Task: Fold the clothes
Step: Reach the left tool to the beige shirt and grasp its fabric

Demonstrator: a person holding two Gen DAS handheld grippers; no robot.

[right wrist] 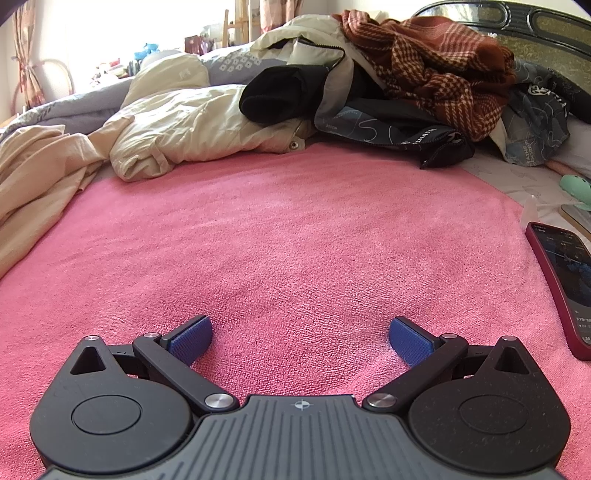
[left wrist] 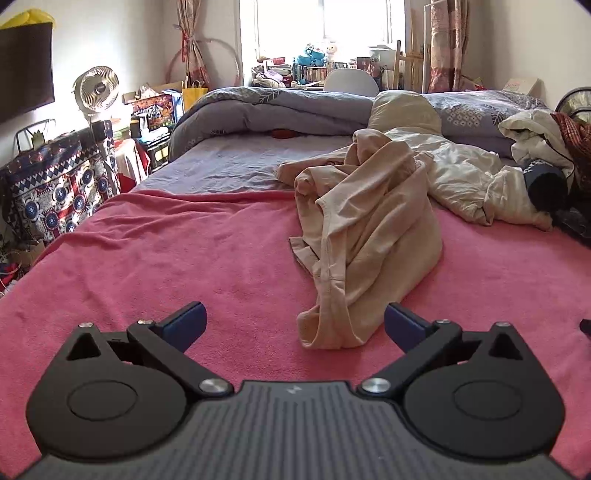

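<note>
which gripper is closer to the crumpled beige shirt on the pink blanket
Left. The left gripper sits open right at the crumpled beige shirt; the right gripper, also open, faces bare blanket with the shirt off to its left.

Both views are lit by strong daylight from the window [left wrist: 325, 22] at the far end of the room, which is blown out to near white, so that the shelf items below it are washed with glare and the far corner in the right wrist view is hazed and soft. The pink blanket [left wrist: 166, 258] is evenly and brightly lit, with only soft, faint shadows cast under the crumpled beige garment [left wrist: 369, 236]. Heavy fisheye bending is seen toward the edges, dark vignetted corners are shown, and nearby textures are rendered sharply.
</note>
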